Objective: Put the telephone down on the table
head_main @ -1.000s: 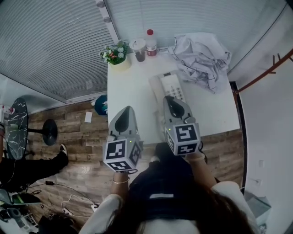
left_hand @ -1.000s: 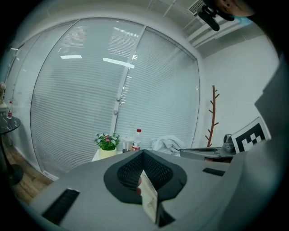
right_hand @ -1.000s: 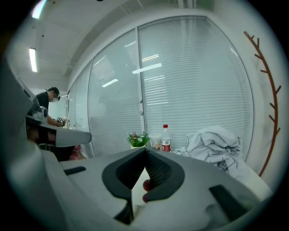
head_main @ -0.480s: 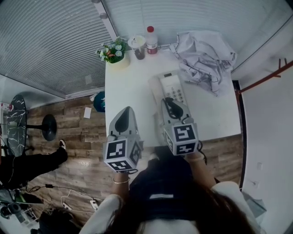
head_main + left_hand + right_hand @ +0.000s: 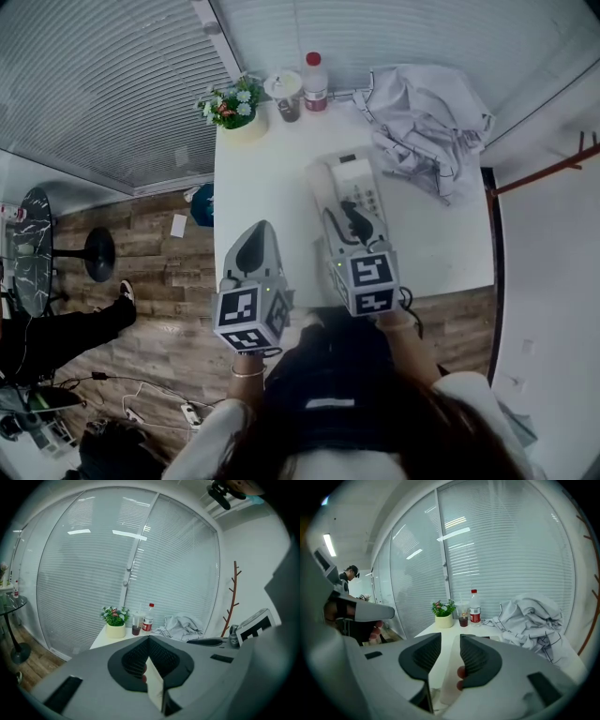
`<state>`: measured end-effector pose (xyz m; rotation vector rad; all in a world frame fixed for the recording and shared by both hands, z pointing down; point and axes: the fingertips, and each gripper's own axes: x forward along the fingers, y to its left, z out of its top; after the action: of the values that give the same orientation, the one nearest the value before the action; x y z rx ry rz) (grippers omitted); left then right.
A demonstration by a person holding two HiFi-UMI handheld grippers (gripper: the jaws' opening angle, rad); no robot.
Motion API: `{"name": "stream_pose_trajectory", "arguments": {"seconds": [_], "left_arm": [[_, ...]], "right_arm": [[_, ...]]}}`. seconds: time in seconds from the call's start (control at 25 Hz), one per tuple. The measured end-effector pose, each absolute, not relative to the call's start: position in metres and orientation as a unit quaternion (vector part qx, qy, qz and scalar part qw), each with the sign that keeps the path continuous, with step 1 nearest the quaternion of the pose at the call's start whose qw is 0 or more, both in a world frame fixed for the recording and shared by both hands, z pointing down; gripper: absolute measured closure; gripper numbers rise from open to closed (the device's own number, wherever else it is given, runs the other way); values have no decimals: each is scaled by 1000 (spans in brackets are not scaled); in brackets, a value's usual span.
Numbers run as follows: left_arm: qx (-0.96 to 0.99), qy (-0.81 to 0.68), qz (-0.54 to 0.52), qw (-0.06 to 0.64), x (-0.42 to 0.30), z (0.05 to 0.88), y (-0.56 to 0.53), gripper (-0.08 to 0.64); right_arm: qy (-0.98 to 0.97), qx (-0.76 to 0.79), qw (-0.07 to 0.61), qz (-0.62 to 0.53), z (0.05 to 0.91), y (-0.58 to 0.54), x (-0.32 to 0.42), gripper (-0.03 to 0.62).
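- White plastic telephone with a keypad (image 5: 354, 180) lies on the white table (image 5: 262, 178), right of the middle, with its near end under the right gripper (image 5: 352, 217).
- In the right gripper view, a pale part of the telephone (image 5: 449, 686) stands between the gripper's (image 5: 451, 641) jaws. It lies close against the right-hand pad, and a gap separates it from the other.
- Those jaws have just been opening; a second ago they were closed. The gripper now sits lower over the telephone than it did then.
- The left gripper (image 5: 255, 246) hangs beyond the table's front-left corner, over the wooden floor (image 5: 159, 253), with its jaws (image 5: 149, 641) pressed together. It sits at much the same spot in the head view as before.
- Along the far edge stand a potted flowering plant (image 5: 234, 108), a clear cup of dark drink (image 5: 284, 98) and a red-capped bottle (image 5: 315, 82).
- A crumpled white cloth (image 5: 427, 122) lies at the far right, beside the telephone.
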<state>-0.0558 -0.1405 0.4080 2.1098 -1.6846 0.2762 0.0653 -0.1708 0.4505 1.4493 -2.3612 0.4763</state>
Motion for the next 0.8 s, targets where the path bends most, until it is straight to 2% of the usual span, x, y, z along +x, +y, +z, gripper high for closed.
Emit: {"name": "stream_pose_trajectory", "arguments": {"seconds": [0.04,0.12,0.24,0.32,0.8], "left_arm": [[759,-607,101,213,-56,409,-142,560],[758,-606,106,218,-55,413,-144,560],[755,-607,109,221,-55,416,-148,560],[754,-610,110,220,-56,417,-152,560],[744,-615,125,230,-56,432,-165,560]], "right_arm": [[-829,508,167,167,453,-173,65,459],[-828,503,176,172,459,-175,64,413],[-827,499,187,180,468,-178,63,413],[-827,496,192,182,473,-181,63,385],[-818,481,235,210,510,-190,59,337]]}}
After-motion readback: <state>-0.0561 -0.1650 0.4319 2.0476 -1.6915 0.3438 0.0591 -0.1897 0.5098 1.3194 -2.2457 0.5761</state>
